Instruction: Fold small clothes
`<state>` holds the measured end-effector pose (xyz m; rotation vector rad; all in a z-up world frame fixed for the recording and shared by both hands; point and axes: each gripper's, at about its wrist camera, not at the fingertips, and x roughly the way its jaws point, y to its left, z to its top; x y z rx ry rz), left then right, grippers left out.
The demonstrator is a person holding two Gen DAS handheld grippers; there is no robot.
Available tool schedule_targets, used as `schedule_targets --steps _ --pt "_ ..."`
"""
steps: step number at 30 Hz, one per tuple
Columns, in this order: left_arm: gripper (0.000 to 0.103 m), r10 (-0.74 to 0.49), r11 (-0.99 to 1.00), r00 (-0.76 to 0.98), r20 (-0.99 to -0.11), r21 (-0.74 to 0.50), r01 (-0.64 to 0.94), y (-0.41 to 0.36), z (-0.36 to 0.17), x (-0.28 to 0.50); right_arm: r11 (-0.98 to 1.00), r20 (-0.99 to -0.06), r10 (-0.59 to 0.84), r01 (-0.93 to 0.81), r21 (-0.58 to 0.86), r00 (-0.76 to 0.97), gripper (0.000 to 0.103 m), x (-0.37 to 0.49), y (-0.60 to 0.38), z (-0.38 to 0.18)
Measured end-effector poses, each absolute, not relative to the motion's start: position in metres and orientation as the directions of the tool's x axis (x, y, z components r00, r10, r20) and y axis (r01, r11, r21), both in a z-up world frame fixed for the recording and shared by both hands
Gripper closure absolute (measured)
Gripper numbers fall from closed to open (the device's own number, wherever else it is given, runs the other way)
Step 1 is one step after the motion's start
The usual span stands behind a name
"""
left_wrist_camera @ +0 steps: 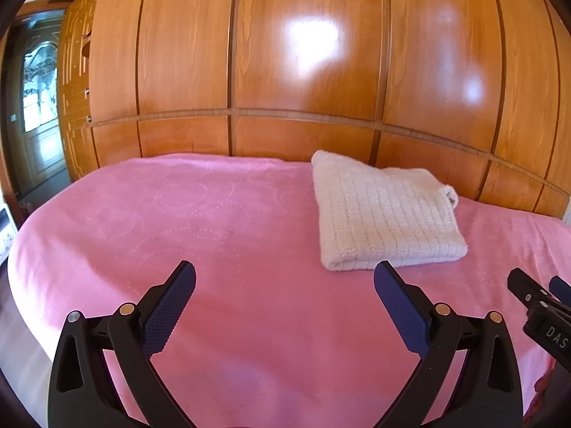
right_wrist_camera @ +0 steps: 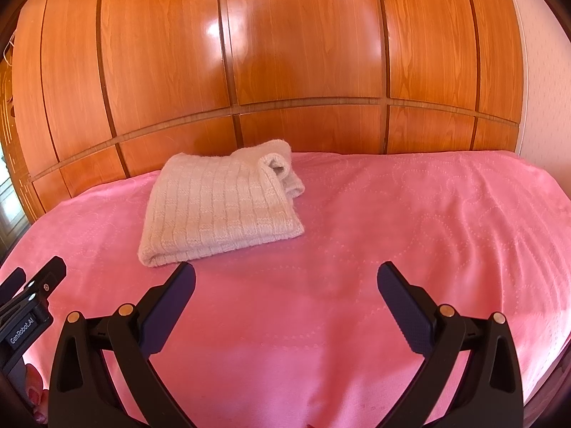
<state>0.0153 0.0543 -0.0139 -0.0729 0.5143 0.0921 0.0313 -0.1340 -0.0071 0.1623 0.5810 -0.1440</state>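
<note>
Your left claw (left_wrist_camera: pixel 284 273) and right claw (right_wrist_camera: pixel 286 273) both gape wide, holding nothing. The folded sweater (left_wrist_camera: pixel 383 214) lies on the bed (left_wrist_camera: pixel 178 214) just ahead, between them, nearer your left claw's right finger.

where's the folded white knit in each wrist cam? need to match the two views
Left wrist: folded white knit lies right of centre on the pink bedspread, beyond the left gripper's right finger.
Right wrist: folded white knit lies left of centre, beyond the right gripper's left finger.
Shared landmark: the wooden wardrobe behind the bed, its horizontal rail just above the knit.
</note>
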Motion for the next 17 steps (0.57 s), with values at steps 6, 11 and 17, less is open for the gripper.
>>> schedule_targets --steps 6,11,17 --pt "0.004 0.048 0.995 0.857 -0.512 -0.054 -0.087 0.053 -0.019 0.019 0.976 -0.566 -0.092 0.186 0.110 0.819 0.002 0.033 -0.136 -0.011" --pt "0.004 0.008 0.998 0.829 -0.559 -0.050 -0.043 0.048 -0.029 0.029 0.975 -0.585 -0.096 0.195 0.108 0.805 0.002 0.037 -0.140 -0.018" --pt "0.004 -0.026 0.997 0.776 -0.630 -0.072 -0.025 0.060 -0.044 0.056 0.963 -0.664 -0.106 0.242 0.116 0.740 0.002 0.055 -0.164 -0.038"
